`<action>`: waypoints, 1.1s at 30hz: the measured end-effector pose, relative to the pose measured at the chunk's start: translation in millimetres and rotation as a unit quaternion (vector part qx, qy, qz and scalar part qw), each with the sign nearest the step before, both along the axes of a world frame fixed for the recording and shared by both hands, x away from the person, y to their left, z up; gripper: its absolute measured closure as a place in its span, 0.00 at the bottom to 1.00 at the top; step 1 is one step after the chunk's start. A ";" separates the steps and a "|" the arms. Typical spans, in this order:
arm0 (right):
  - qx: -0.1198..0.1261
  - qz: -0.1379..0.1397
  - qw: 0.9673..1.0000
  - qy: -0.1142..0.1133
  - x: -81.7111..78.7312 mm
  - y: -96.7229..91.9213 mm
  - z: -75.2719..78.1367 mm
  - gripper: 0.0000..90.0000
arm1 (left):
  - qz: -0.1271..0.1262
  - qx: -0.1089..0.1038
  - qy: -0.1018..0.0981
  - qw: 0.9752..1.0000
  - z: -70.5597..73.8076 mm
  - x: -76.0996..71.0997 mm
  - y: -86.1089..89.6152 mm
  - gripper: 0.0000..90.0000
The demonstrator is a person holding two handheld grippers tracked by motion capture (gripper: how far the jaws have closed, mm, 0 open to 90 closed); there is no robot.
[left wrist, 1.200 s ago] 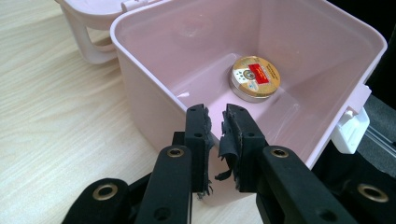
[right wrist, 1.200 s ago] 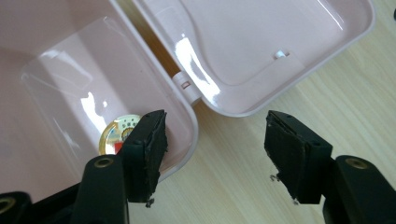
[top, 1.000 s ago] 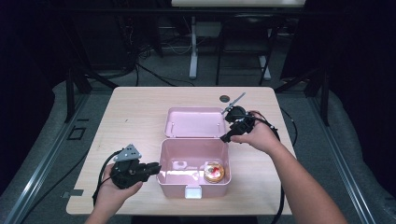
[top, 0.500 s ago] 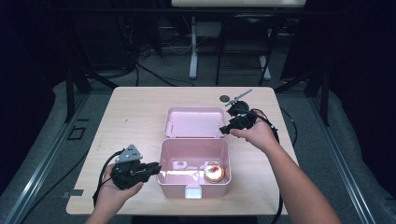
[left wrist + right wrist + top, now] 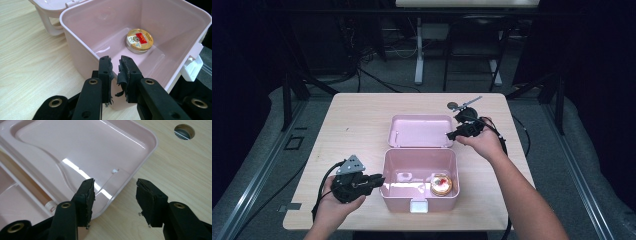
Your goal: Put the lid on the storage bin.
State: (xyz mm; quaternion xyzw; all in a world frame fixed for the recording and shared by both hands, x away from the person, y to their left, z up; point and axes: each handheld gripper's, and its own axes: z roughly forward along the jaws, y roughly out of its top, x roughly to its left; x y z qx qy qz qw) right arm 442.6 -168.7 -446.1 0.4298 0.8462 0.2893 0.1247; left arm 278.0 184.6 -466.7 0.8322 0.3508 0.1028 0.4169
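A pink box [image 5: 419,152] stands open near the table's front edge, its lid [image 5: 419,131] lying flat behind it. Inside, at the right, lies a round gold tin with a red label [image 5: 441,184] [image 5: 139,40]. My left gripper [image 5: 379,181] [image 5: 115,63] meets the box's left wall [image 5: 75,50], its jaws nearly together on the rim. My right gripper [image 5: 452,135] [image 5: 115,187] is at the lid's right edge. Its jaws have just been closing and straddle the lid's rim [image 5: 117,195] without touching it: one over the lid [image 5: 62,150], one over the table.
A round dark hole in the tabletop [image 5: 453,106] [image 5: 184,131] lies just beyond the lid's far right corner. A white latch [image 5: 418,206] [image 5: 191,70] sticks out of the box's front wall. Bare wood [image 5: 347,130] stretches to the left of the box and lid.
The right gripper has shifted slightly along the lid's right edge. The left hand, the box and the tin have not moved.
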 end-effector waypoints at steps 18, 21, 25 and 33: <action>0.025 -0.072 0.997 -0.021 16.0 7.4 -12.3 0.69 | 0.000 -0.001 -0.001 1.000 -0.3 -0.3 0.2 0.88; 0.036 -0.092 0.995 -0.014 19.5 7.7 -18.1 0.70 | 0.002 -0.002 0.000 1.000 -0.4 -0.5 0.1 0.88; 0.037 -0.110 0.993 -0.010 23.7 8.1 -25.6 0.72 | 0.001 -0.003 0.001 1.000 -0.4 -0.3 0.2 0.88; 0.061 -0.155 0.986 -0.008 30.1 9.5 -29.5 0.78 | 0.001 -0.002 0.001 1.000 -0.4 -0.3 0.3 0.88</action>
